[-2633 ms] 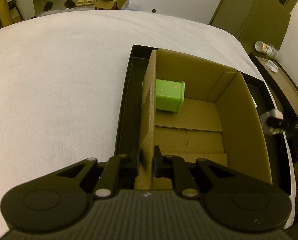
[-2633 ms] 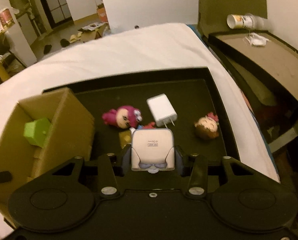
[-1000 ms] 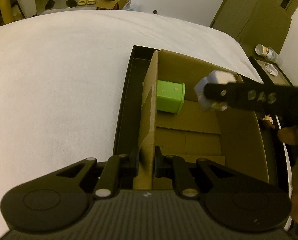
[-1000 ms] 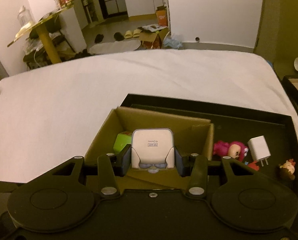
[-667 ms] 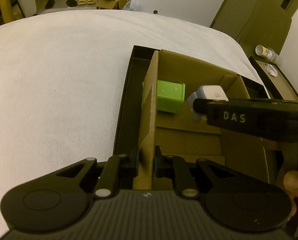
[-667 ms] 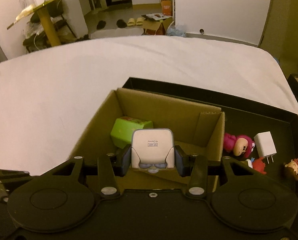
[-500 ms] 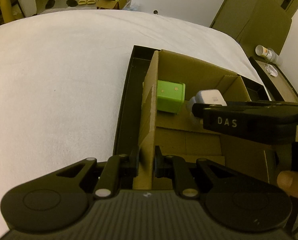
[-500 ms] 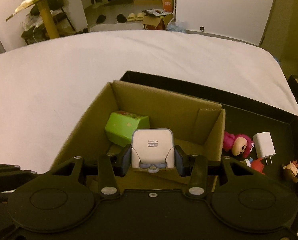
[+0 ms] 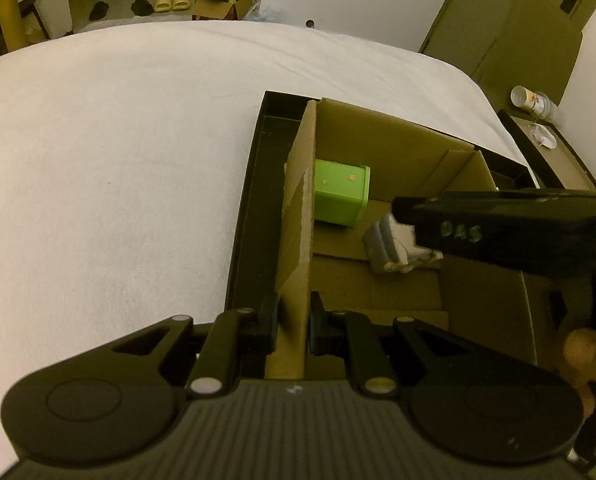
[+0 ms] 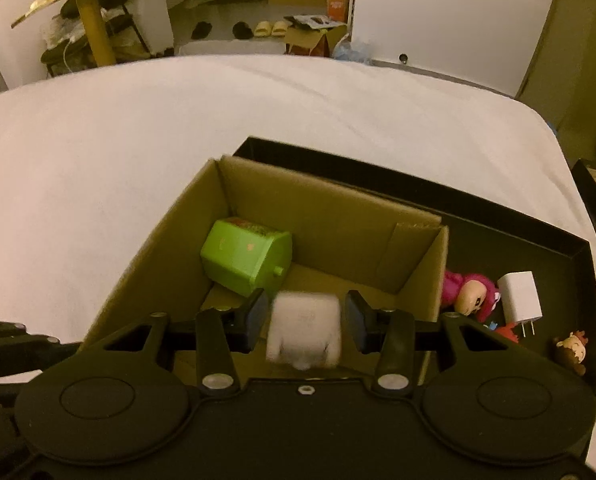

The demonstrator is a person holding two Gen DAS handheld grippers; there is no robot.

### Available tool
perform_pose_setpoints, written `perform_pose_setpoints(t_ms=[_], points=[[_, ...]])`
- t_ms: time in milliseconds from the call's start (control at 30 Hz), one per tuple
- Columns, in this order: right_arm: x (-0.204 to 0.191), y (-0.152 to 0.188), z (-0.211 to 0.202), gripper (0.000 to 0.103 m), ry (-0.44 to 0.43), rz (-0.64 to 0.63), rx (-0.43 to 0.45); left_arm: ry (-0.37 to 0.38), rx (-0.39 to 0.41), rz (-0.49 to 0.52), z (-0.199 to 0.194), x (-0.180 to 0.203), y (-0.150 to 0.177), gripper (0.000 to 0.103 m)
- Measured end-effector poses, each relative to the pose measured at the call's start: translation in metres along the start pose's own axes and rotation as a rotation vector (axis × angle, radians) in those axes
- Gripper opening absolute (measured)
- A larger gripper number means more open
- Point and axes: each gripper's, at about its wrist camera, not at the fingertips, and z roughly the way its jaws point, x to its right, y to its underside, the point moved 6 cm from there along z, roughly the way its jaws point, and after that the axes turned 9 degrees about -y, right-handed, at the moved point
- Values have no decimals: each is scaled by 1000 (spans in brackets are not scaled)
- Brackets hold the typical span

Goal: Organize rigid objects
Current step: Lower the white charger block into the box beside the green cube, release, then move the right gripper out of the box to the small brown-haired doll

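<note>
- The left gripper [image 9: 294, 322] had its jaws closed on the near end of the left wall of the cardboard box [image 9: 298, 216], one finger on each face of the wall.
- The right gripper [image 10: 303, 316] reached over the box from the right; its jaws stood apart, with a gap on either side of the white charger block [image 10: 303, 330] — no contact could be seen.
- That block appeared blurred between the right jaws; from the left wrist view it sat tilted [image 9: 389, 244] low inside the box, and whether it touched the box floor could not be told.
- A green box [image 10: 248, 262] lay on its side ahead and to the left of the right jaws, in the far left corner of the cardboard box, against the wall the left jaws gripped.
- The cardboard box sat in a black tray [image 10: 537, 248] on a white bed [image 9: 118, 160].
- To the right of the right jaws, outside the cardboard wall, the tray held a pink doll [image 10: 469, 292], a white plug adapter [image 10: 519, 296] just beside it, and a small brown-haired figurine [image 10: 571, 352] nearer the tray's corner.
</note>
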Motion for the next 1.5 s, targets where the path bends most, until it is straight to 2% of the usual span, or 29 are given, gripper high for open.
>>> perform_pose_setpoints(t_ms=[233,533,1500], points=[[13,-9,-27,43,-36,59,61,-3,1,6,0,0,-1,13],[43,-10,-59,43,-12,108,127,-3,2,6,0,-1,0,13],[142,35,-83,43,128,191,145,-6,-1,1,1,-2,-1,13]])
